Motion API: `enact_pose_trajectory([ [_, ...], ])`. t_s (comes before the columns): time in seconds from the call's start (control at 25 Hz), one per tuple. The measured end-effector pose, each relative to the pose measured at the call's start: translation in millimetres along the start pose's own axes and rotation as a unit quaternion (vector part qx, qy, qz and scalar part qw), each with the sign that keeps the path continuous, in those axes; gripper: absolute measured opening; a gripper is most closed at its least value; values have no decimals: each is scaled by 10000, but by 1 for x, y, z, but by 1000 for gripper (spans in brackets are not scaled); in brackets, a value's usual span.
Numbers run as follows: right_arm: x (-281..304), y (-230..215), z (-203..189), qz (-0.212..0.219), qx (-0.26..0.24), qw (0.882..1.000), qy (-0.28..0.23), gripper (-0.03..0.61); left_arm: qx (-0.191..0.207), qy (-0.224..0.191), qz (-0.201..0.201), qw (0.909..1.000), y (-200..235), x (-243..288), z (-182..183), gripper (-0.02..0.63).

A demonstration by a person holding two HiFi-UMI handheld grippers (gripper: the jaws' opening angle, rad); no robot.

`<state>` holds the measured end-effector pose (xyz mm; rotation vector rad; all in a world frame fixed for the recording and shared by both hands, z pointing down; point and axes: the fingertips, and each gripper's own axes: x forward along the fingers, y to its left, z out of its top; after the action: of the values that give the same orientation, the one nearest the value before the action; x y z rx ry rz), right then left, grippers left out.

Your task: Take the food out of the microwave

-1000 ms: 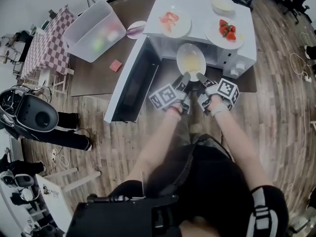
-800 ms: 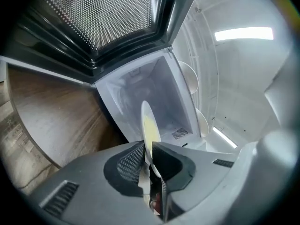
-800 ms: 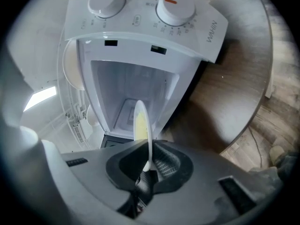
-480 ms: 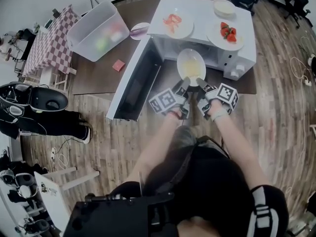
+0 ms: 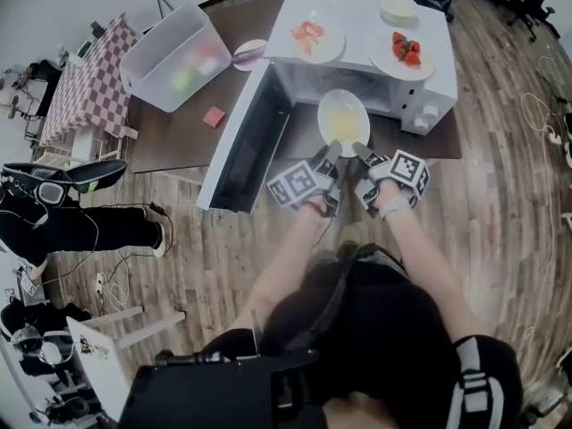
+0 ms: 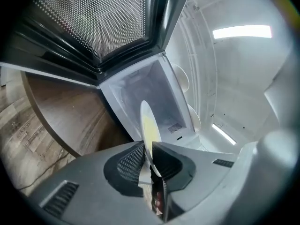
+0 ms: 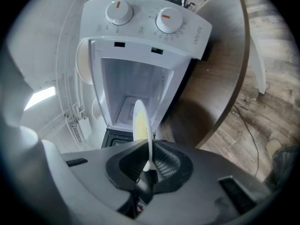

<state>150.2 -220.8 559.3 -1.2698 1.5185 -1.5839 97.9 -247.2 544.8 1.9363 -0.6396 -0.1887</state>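
A white plate with pale yellow food hangs level just in front of the open white microwave. My left gripper is shut on the plate's near rim from the left, and my right gripper is shut on the same rim from the right. In the left gripper view the plate shows edge-on between the pads, with the empty oven cavity behind it. The right gripper view shows the plate pinched the same way, below the two dials.
The microwave door stands swung open to the left. On the microwave top sit a plate of red food, a plate of strawberries and a bowl. A clear bin and a pink block lie on the brown table.
Both grippers have drawn the plate a short way out of the cavity toward me. The jaws keep the same grip.
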Motion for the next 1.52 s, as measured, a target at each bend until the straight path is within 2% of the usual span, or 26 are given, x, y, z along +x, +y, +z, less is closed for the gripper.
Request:
enact_pose_trajectory([
  [0.28, -18, -6, -18, -119, 298, 9993, -170, 20, -64, 133, -32, 9999, -3, -18, -14, 51],
  [0.8, -55, -11, -62, -200, 402, 9985, -319, 20, -159, 373, -148, 9991, -9, -63, -44, 51],
  [1.52, -91, -19, -117, -337, 383, 9982, -304, 20, -271, 420, -166, 9986, -8, -120, -76, 51],
])
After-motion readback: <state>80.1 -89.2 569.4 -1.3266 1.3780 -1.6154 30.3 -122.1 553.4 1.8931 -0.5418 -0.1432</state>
